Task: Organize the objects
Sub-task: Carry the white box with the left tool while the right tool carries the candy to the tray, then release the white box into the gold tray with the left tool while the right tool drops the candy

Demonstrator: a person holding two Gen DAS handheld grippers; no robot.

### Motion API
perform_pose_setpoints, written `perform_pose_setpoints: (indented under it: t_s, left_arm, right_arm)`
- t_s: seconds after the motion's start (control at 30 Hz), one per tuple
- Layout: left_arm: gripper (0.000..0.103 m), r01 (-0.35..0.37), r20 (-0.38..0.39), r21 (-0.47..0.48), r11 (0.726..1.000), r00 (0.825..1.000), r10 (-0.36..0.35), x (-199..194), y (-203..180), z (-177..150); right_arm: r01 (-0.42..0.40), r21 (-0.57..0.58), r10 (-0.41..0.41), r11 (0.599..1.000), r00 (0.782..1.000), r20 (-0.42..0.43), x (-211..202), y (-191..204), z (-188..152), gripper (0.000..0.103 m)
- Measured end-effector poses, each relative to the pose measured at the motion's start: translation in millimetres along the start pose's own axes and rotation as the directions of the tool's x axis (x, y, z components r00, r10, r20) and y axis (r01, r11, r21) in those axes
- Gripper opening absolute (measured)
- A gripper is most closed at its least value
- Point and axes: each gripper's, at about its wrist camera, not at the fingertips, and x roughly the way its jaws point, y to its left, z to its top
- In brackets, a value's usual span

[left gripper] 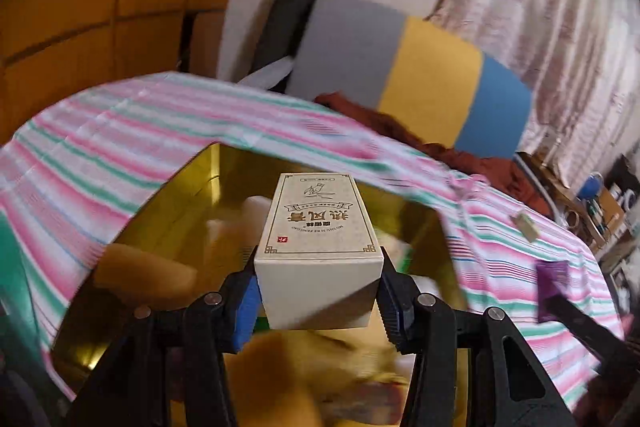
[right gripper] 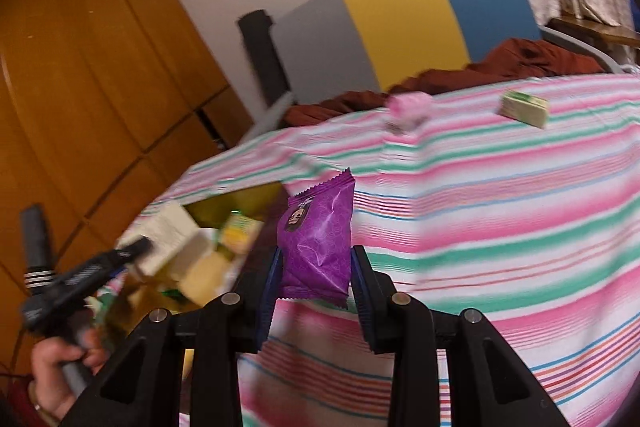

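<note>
Open striped cloth [right gripper: 500, 227] beside crowded box [left gripper: 192, 195]

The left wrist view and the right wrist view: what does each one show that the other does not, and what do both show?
Only the left wrist view shows the printed top of the cream cardboard box, clamped in the left gripper above the gold-lined box.

Only the right wrist view shows a small pink packet on the cloth and the person's left hand.

Both show the striped pink and green cloth, the purple foil snack packet clamped in the right gripper, a small pale green box, and the grey, yellow and blue cushion.
</note>
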Motion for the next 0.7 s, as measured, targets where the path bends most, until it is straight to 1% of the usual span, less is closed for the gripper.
perform_pose_setpoints:
  t_s: [0.07, 0.13, 0.23, 0.27, 0.33, 0.37, 0.4, 0.43, 0.47, 0.53, 0.57, 0.6, 0.63, 0.7]
  left_arm:
    - [0.051, -0.029, -0.012, -0.018, 0.999, 1.000, 0.029, 7, 16, 7]
    - [0.051, -0.055, -0.008, -0.033, 0.998, 0.998, 0.055, 11, 28, 13]
    - [0.052, -0.086, -0.034, -0.039, 0.995, 0.996, 0.085, 23, 42, 23]
    - [0.052, -0.093, -0.052, -0.035, 0.995, 0.994, 0.092, 30, 46, 27]
    - [0.052, -0.131, -0.084, -0.026, 0.991, 0.988, 0.129, 42, 51, 31]
    - [0.053, -0.146, -0.114, -0.023, 0.989, 0.983, 0.143, 50, 53, 33]
    - [0.054, -0.143, -0.150, -0.025, 0.989, 0.979, 0.138, 57, 55, 33]
    - [0.060, -0.125, -0.174, -0.033, 0.992, 0.978, 0.118, 61, 56, 33]
    - [0.069, -0.095, -0.178, -0.033, 0.995, 0.980, 0.088, 62, 53, 33]
    - [0.078, -0.035, -0.163, -0.002, 0.999, 0.986, 0.034, 60, 45, 31]
    - [0.080, -0.001, -0.146, 0.031, 1.000, 0.989, 0.006, 56, 38, 29]
    - [0.082, 0.011, -0.134, 0.054, 0.998, 0.991, -0.004, 53, 33, 28]
    - [0.085, 0.008, -0.122, 0.065, 0.998, 0.992, 0.000, 50, 32, 29]
    - [0.087, -0.011, -0.107, 0.027, 1.000, 0.994, 0.014, 41, 35, 29]
  right_arm:
    - [-0.029, -0.015, 0.029, 0.999, 1.000, -0.004, 1, 14, 0, 0.034]
    - [-0.051, -0.031, 0.051, 0.998, 0.999, -0.009, 1, 27, -1, 0.034]
    - [-0.074, -0.050, 0.072, 0.996, 0.997, -0.024, 4, 40, -3, 0.034]
    - [-0.078, -0.056, 0.077, 0.995, 0.997, -0.030, 6, 45, -4, 0.034]
    - [-0.084, -0.064, 0.081, 0.994, 0.996, -0.042, 8, 51, -7, 0.034]
    - [-0.085, -0.064, 0.082, 0.994, 0.995, -0.047, 9, 53, -8, 0.034]
    - [-0.087, -0.066, 0.084, 0.994, 0.995, -0.054, 11, 56, -9, 0.034]
    - [-0.090, -0.068, 0.086, 0.994, 0.995, -0.057, 12, 57, -10, 0.034]
    - [-0.091, -0.070, 0.087, 0.993, 0.994, -0.059, 13, 59, -10, 0.034]
    - [-0.095, -0.077, 0.090, 0.992, 0.994, -0.066, 16, 61, -11, 0.034]
    - [-0.096, -0.081, 0.090, 0.992, 0.993, -0.072, 18, 63, -12, 0.034]
    - [-0.097, -0.082, 0.091, 0.992, 0.993, -0.076, 17, 64, -13, 0.034]
    - [-0.101, -0.080, 0.095, 0.992, 0.992, -0.081, 19, 65, -14, 0.034]
    - [-0.109, -0.078, 0.102, 0.991, 0.991, -0.089, 19, 66, -15, 0.034]
